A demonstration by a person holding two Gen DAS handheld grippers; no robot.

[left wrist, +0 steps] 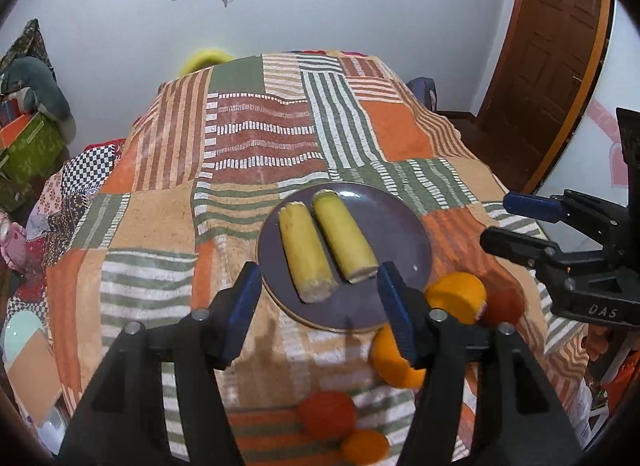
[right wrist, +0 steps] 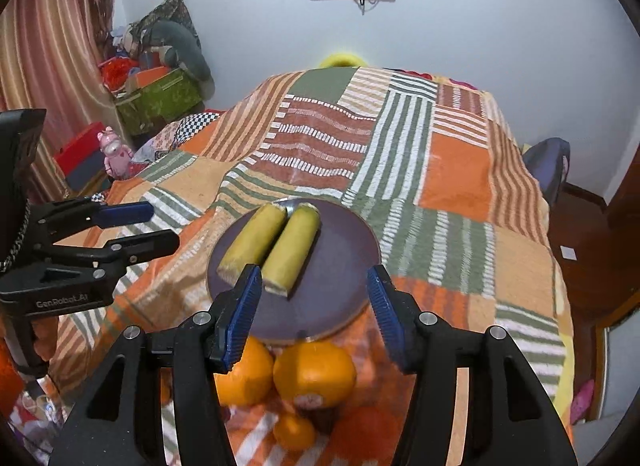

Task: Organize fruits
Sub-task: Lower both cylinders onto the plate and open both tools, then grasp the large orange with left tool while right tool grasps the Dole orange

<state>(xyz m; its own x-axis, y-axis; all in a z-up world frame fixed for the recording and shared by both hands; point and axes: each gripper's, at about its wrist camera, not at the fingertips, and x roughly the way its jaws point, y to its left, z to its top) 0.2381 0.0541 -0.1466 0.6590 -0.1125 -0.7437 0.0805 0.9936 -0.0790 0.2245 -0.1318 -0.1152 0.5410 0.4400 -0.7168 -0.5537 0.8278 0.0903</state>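
Lying on a smooth round plate [left wrist: 404, 242]: two cylindrical corn cobs [left wrist: 306, 254].

Your left gripper [left wrist: 318, 308] hangs wide open over the plate's [left wrist: 404, 242] near rim, with the two corn pieces [left wrist: 326, 244] straight ahead of it. Oranges [right wrist: 280, 374] and tomatoes [left wrist: 327, 413] crowd the near edge — tight there. The patchwork blanket [left wrist: 256, 137] beyond lies bare — room to pass.
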